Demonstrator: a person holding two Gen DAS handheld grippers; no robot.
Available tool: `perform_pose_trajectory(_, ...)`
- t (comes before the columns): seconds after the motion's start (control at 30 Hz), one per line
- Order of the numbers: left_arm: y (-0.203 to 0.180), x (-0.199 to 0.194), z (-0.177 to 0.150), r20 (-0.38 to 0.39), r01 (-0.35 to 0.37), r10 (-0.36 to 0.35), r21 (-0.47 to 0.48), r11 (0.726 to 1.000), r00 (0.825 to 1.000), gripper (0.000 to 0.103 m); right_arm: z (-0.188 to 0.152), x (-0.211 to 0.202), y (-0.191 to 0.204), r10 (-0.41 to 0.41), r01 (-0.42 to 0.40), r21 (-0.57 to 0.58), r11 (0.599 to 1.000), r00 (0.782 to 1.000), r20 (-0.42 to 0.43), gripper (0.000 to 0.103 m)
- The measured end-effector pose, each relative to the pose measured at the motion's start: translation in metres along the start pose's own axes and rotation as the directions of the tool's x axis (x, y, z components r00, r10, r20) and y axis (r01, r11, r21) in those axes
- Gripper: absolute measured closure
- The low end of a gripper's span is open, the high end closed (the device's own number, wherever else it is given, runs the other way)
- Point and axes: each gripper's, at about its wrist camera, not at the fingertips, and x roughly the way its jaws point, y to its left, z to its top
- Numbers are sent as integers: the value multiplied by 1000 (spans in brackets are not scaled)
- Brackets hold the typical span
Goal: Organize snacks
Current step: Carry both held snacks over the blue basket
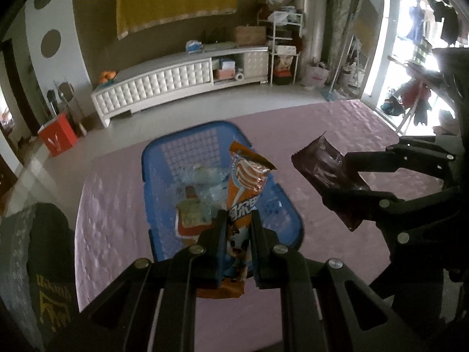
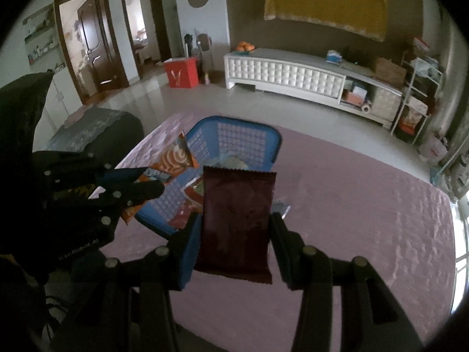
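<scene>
At bottom centre the left gripper (image 1: 236, 220) pinches an orange snack packet (image 1: 244, 182); the right gripper (image 2: 234, 226) clamps a maroon packet (image 2: 237, 220). Beyond, mid-frame, the blue basket (image 1: 152, 158) waits: centre each packet over it before letting go.

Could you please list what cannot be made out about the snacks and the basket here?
- Dark maroon packet, right wrist view: label unreadable in dim light.
- Blue basket contents, left wrist view: partly hidden behind the orange packet.
- Orange packet's lower end: hidden between the jaws.
</scene>
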Motion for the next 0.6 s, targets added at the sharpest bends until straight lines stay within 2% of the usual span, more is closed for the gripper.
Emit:
perform_pose_trajectory(0.37, 24, 43, -7, -79, 5, -10, -65, 998, 997, 90, 5, 57, 9, 46, -45, 10, 999, 994, -103, 51)
perform_pose_trajectory(0.6, 33, 60, -12, -97, 19, -27, -78, 997, 995, 90, 2, 74, 10, 45, -46, -1, 999, 989, -142, 51)
